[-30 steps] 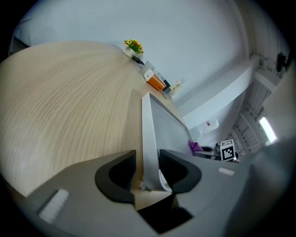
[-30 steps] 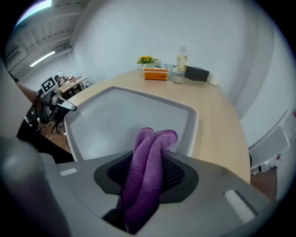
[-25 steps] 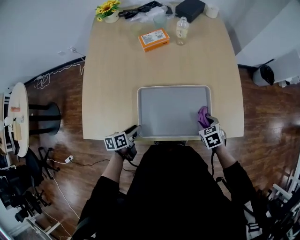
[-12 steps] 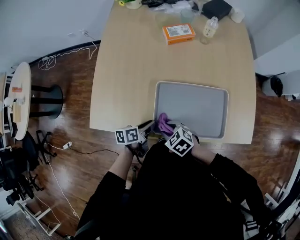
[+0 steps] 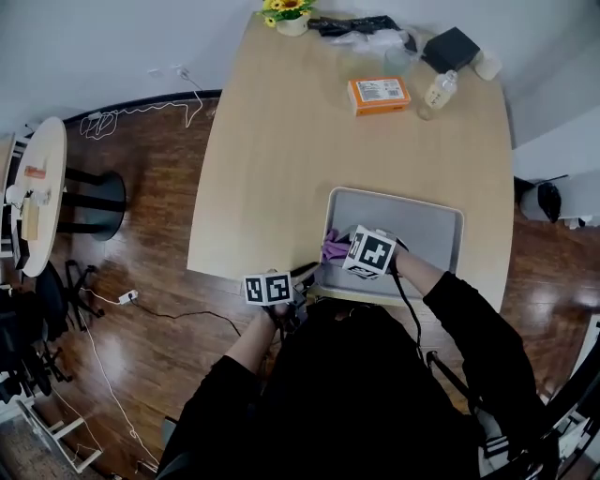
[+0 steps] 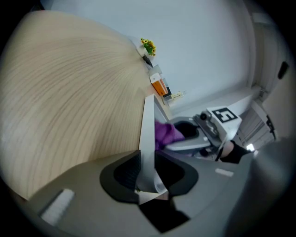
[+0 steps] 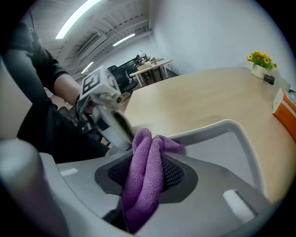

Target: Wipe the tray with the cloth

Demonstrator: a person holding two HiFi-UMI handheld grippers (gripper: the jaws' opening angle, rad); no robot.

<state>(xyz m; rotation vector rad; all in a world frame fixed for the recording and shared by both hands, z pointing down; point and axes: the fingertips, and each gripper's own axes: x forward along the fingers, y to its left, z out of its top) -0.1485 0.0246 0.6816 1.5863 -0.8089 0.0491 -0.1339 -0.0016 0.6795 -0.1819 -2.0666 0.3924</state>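
A grey tray (image 5: 417, 234) lies at the near edge of the wooden table (image 5: 281, 159). My left gripper (image 5: 307, 273) is at the tray's near left corner. In the left gripper view it (image 6: 148, 159) is shut on the tray's upright rim (image 6: 147, 125). My right gripper (image 5: 341, 249) hovers over the tray's left part, shut on a bunched purple cloth (image 5: 334, 247). In the right gripper view the cloth (image 7: 144, 173) hangs between the pads of that gripper (image 7: 147, 159), close to the tray's corner rim (image 7: 231, 126), with the left gripper (image 7: 105, 109) just beyond.
An orange box (image 5: 380, 95), a small bottle (image 5: 439, 91), a black box (image 5: 451, 49) and a pot of yellow flowers (image 5: 287, 11) stand at the table's far end. A round side table (image 5: 42, 202) and cables sit on the wooden floor to the left.
The right gripper carried the cloth from the tray's right side across to its left near corner. The left gripper's jaws came together on the tray rim. The head view has shifted.
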